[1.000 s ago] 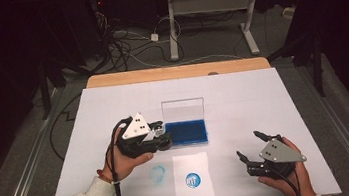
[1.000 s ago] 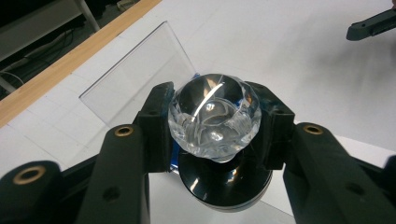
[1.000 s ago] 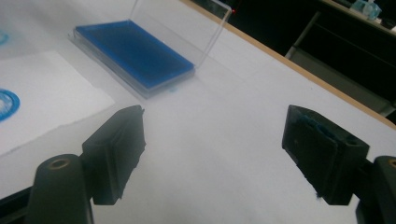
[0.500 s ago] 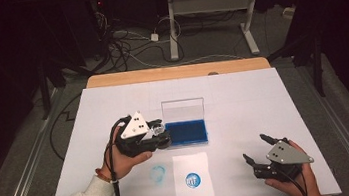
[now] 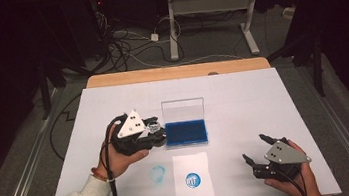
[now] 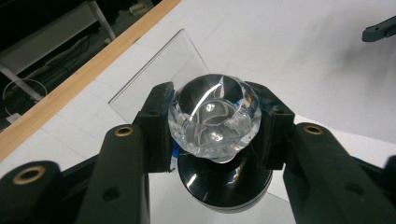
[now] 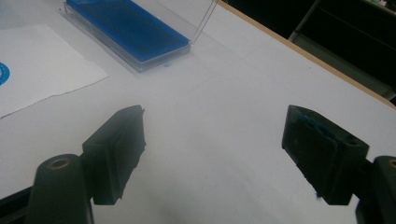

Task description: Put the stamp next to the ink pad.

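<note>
Two black handheld grippers, left gripper (image 5: 152, 131) and right gripper (image 5: 258, 152), each topped by a grey three-cornered plate dotted with small holes, chunky black jaws with brass-ringed screw holes, black cables trailed back, white sleeve and thin wristband worn on the left arm

A white sheet of paper (image 5: 193, 178) with a round blue print (image 5: 192, 179) is seen at the lower middle of the frame on the white tabletop (image 5: 263, 97). A faint blue smudge (image 5: 157, 173) is seen just left of it. Cables (image 5: 126, 48) are spread over the floor at the upper left.
</note>
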`<state>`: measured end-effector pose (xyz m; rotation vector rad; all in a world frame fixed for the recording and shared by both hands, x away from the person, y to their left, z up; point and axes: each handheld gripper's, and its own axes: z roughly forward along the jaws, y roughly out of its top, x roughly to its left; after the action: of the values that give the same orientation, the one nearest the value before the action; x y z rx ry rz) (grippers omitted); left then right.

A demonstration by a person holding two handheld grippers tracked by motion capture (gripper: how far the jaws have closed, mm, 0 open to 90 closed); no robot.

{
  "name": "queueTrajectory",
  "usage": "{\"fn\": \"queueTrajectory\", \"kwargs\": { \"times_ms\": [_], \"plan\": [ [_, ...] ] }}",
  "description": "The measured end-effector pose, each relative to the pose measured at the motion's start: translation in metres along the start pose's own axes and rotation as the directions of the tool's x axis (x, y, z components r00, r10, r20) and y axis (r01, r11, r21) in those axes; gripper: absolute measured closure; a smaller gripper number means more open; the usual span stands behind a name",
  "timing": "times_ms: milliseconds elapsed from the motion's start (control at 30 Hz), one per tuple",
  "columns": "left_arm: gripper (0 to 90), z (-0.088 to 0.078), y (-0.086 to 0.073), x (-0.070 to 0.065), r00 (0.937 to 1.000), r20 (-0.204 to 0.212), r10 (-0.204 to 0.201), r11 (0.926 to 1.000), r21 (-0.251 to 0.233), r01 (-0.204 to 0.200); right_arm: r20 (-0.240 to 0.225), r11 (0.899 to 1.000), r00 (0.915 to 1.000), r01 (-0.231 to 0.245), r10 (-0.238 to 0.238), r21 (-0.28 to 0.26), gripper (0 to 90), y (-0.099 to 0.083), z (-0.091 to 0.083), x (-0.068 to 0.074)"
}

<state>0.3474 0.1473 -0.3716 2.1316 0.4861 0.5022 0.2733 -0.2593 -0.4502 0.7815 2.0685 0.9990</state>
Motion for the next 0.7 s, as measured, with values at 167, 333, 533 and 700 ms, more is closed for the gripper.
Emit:
{"fn": "queueTrajectory", "kwargs": {
  "times_ms": [167, 333, 533, 700],
  "plan": [
    [54.1, -0.001, -0.002, 0.005, 0.9996, -0.026, -0.006, 1.0000, 0.006, 0.007, -0.002, 1.000, 1.0000, 0.004, -0.004, 0.006, 21.7, 0.000, 0.002, -0.001],
    [54.1, -0.001, -0.007, 0.013, 0.9988, -0.041, -0.027, 0.9995, 0.015, 0.028, -0.001, 1.000, 0.9999, 0.011, -0.011, 0.012, 21.8, 0.001, 0.002, 0.001],
    [54.1, 0.009, -0.011, 0.025, 0.9976, -0.055, -0.043, 0.9982, 0.040, 0.045, 0.014, 1.000, 0.9998, 0.015, -0.015, 0.015, 22.5, -0.001, 0.003, 0.001],
    [54.1, 0.020, -0.016, 0.031, 0.9970, -0.049, -0.060, 0.9959, 0.065, 0.063, 0.011, 0.999, 0.9997, 0.021, -0.022, 0.028, 22.5, -0.002, 0.004, 0.002]
  ]
}}
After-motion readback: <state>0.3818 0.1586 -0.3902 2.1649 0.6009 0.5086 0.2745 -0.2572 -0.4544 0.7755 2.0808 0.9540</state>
